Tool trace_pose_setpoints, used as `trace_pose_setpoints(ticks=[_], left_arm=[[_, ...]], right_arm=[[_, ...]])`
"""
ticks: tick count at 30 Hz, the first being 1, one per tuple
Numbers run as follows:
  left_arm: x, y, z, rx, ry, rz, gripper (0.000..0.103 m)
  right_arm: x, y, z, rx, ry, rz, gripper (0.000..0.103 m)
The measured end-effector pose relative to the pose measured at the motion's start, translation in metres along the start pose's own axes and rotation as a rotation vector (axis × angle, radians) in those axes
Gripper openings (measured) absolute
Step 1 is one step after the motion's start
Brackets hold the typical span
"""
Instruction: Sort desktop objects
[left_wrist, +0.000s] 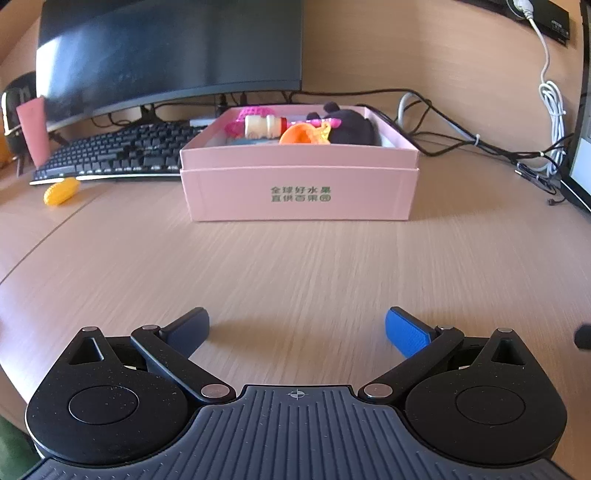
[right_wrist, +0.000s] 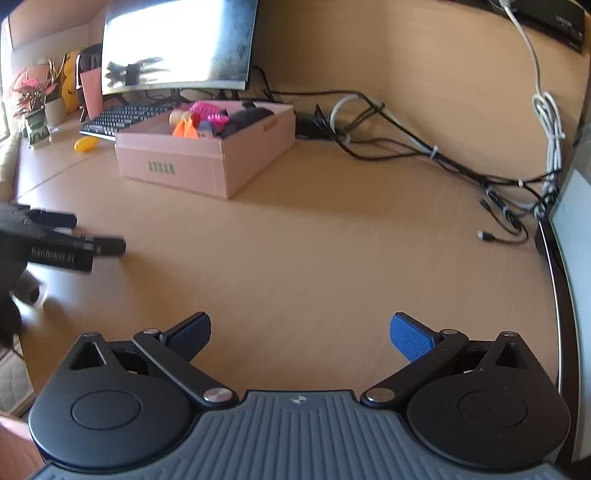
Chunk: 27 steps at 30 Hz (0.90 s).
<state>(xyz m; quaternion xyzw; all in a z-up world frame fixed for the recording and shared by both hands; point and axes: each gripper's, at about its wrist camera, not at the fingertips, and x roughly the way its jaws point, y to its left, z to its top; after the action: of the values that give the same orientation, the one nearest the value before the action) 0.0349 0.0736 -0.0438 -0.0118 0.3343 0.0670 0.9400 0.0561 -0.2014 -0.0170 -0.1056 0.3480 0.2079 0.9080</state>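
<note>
A pink box (left_wrist: 301, 192) is seen on the wooden desk (left_wrist: 295, 266), straight ahead of the left gripper (left_wrist: 297, 328) and well apart from it. Its upper rim is stepped out over the lower wall, and two lines of green characters are printed on the front face. The box is filled with toys: a cream bottle (left_wrist: 264, 126) lying on its side, a magenta mesh piece (left_wrist: 255, 110), an orange funnel-shaped piece (left_wrist: 297, 133) and a dark plush (left_wrist: 351, 127) at the right end. A yellow ribbed toy (left_wrist: 61, 190) is left on the desk outside the box, just in front of the black keyboard (left_wrist: 118, 155), which is set below the monitor (left_wrist: 170, 51).

The left gripper is held with its jaws spread wide over bare desk, nothing between the blue pads (left_wrist: 406, 332).

From the right wrist view the box (right_wrist: 184, 162) is seen cornerwise, far off to the upper left, with the yellow toy (right_wrist: 85, 144) beside it. The right gripper (right_wrist: 301, 334) is likewise spread fully apart and nothing is held. The left gripper (right_wrist: 92, 236) is seen blurred at the left edge. Cables (right_wrist: 443, 158) are trailed across the desk to the right.
</note>
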Motion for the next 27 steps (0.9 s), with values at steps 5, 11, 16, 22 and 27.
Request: trace_pose_setpoints(ticks=[5, 11, 16, 22, 27], left_arm=[[0.003, 0.0, 0.001, -0.005, -0.006, 0.009, 0.103], [0.003, 0.001, 0.002, -0.004, -0.004, 0.006, 0.103], [0.005, 0.003, 0.002, 0.0, -0.002, -0.004, 0.103], [0.005, 0.003, 0.002, 0.002, -0.009, -0.012, 0.103], [0.005, 0.004, 0.001, 0.003, -0.019, -0.014, 0.103]], right_arm=[[0.002, -0.01, -0.011, 0.027, 0.017, 0.014, 0.103], [0.014, -0.007, -0.005, 0.022, 0.035, 0.059, 0.103], [0.022, -0.001, 0.0, -0.021, 0.002, 0.081, 0.103], [0.027, -0.002, -0.001, -0.039, -0.04, 0.124, 0.103], [0.03, -0.003, 0.001, -0.049, -0.046, 0.141, 0.103]])
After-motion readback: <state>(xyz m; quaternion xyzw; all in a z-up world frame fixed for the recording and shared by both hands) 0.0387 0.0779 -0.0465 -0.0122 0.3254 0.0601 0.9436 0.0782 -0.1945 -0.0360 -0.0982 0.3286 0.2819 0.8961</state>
